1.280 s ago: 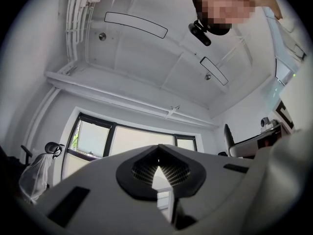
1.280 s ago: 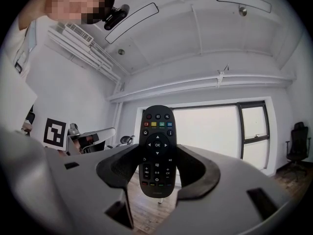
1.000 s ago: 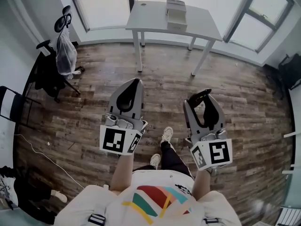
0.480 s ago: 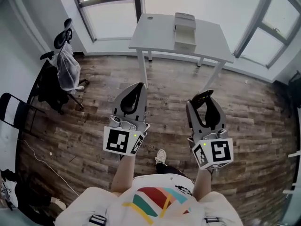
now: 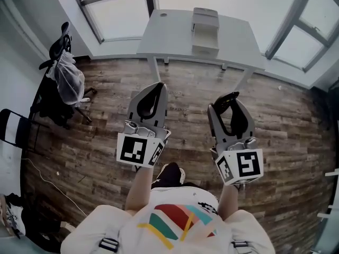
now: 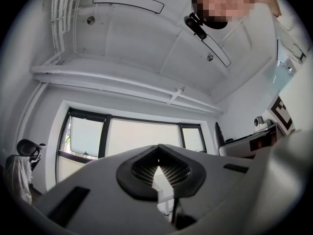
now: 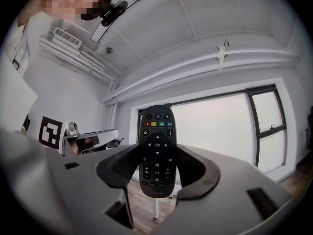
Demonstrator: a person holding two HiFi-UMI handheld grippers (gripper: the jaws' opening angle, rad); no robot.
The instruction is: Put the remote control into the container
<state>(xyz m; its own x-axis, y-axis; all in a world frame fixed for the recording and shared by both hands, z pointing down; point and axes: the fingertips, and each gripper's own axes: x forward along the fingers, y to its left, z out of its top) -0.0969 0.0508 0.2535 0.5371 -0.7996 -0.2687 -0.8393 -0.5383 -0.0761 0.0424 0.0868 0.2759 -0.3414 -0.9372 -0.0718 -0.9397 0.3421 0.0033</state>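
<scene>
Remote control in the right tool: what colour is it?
Black remote control, with red, yellow, green and blue buttons; clearest in the right gripper view.

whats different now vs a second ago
The person has walked toward the white table, so it and the container on it look nearer and larger in the head view. Both grippers came along. Nothing was picked up or let go: the right gripper stays shut on the remote control, and the left gripper stays shut and empty.

Remote control (image 5: 228, 97) in right gripper (image 5: 226, 106)
</scene>
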